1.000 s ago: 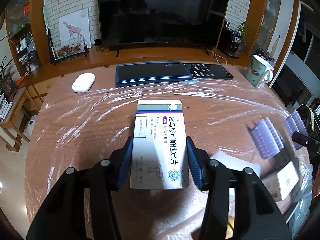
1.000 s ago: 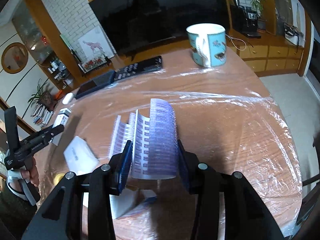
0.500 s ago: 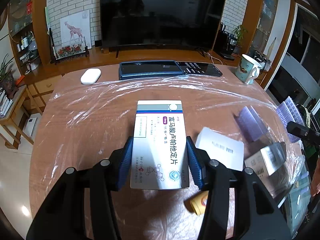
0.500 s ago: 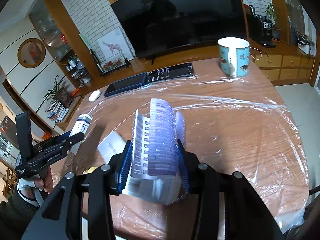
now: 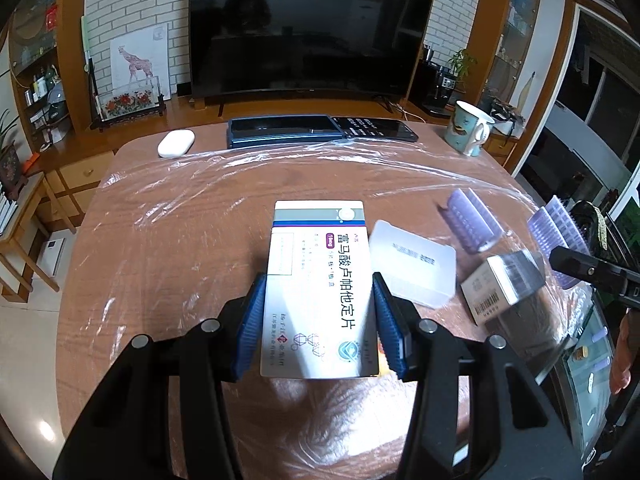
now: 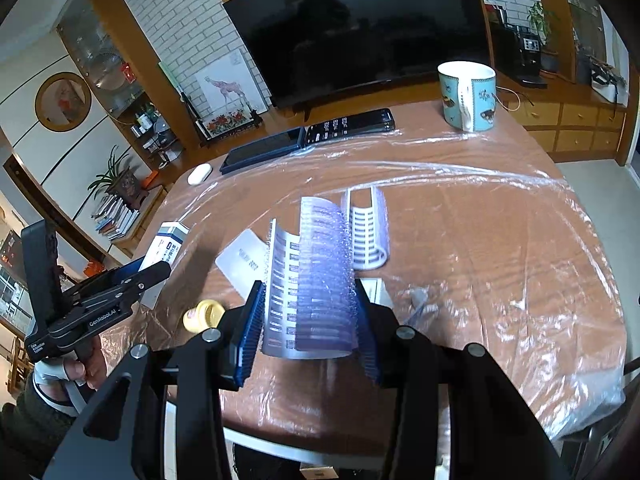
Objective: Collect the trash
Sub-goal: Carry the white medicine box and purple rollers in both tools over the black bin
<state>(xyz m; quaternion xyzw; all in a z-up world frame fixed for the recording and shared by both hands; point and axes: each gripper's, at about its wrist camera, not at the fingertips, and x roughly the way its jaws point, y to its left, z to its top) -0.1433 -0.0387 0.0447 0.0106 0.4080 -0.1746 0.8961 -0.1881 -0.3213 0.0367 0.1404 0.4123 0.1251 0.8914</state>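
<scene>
My left gripper is shut on a white medicine box with a blue stripe and holds it above the table. My right gripper is shut on a purple hair roller, held above the table's near edge. On the plastic-covered table lie a second purple roller, also in the left wrist view, a flat white box, a small barcode carton and a yellow bottle. The left gripper shows in the right wrist view.
A blue tablet and black remote lie at the table's far edge, with a white earbud case left and a teal mug right. A TV stands behind. Clear plastic film covers the table.
Both grippers have pulled back and up from the table, each still holding its item. More of the table and the loose trash on it is in view.
</scene>
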